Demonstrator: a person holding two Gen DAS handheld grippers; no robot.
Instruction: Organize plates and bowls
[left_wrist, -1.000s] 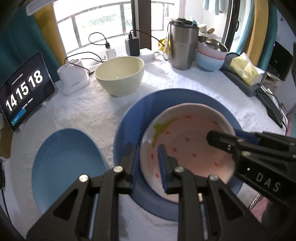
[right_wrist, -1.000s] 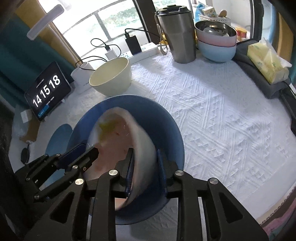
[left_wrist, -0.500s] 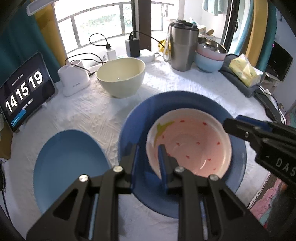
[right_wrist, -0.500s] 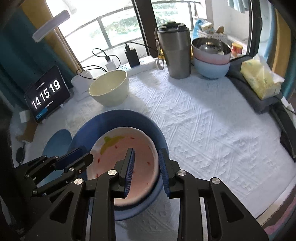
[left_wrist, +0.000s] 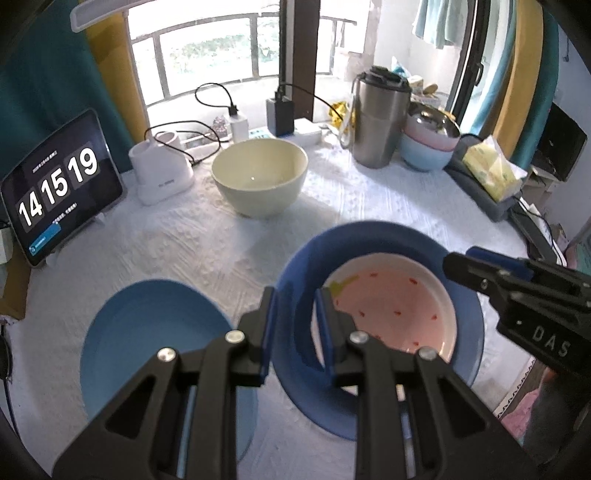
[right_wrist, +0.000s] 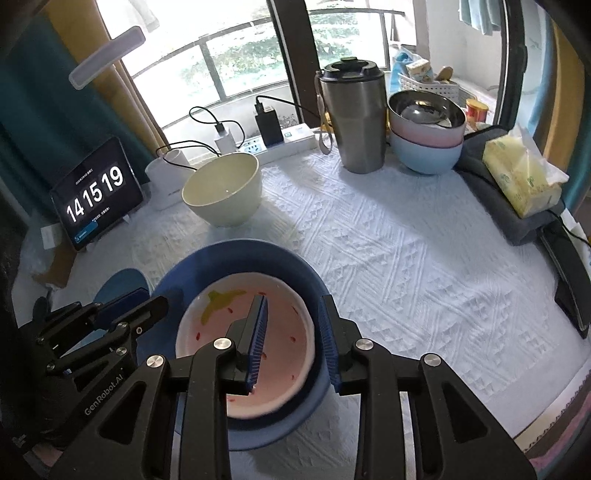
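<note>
A dark blue bowl (left_wrist: 295, 280) (right_wrist: 236, 254) sits at the front of the white-clothed table. A pink bowl with red specks (left_wrist: 395, 306) (right_wrist: 284, 317) lies flat inside it. My left gripper (left_wrist: 295, 321) (right_wrist: 151, 299) is shut on the dark blue bowl's left rim. My right gripper (right_wrist: 291, 332) (left_wrist: 465, 258) stands open over the right rims of both bowls, one finger above the pink bowl's inside and one outside the blue wall, pressing on neither. A light blue plate (left_wrist: 147, 332) (right_wrist: 122, 280) lies to the left. A cream bowl (left_wrist: 260, 173) (right_wrist: 221, 192) stands behind.
At the back right is a stack of pink and pale blue bowls (left_wrist: 428, 147) (right_wrist: 424, 140) with a steel one on top, next to a steel tumbler (left_wrist: 376, 122) (right_wrist: 351, 114). A tablet clock (left_wrist: 55, 188), chargers and cables line the back left. A tissue pack (right_wrist: 521, 177) lies right.
The pink bowl, held tilted by my right gripper a second ago, now lies flat in the dark blue bowl. The right gripper has let go and drawn back. The left gripper keeps the blue rim.
</note>
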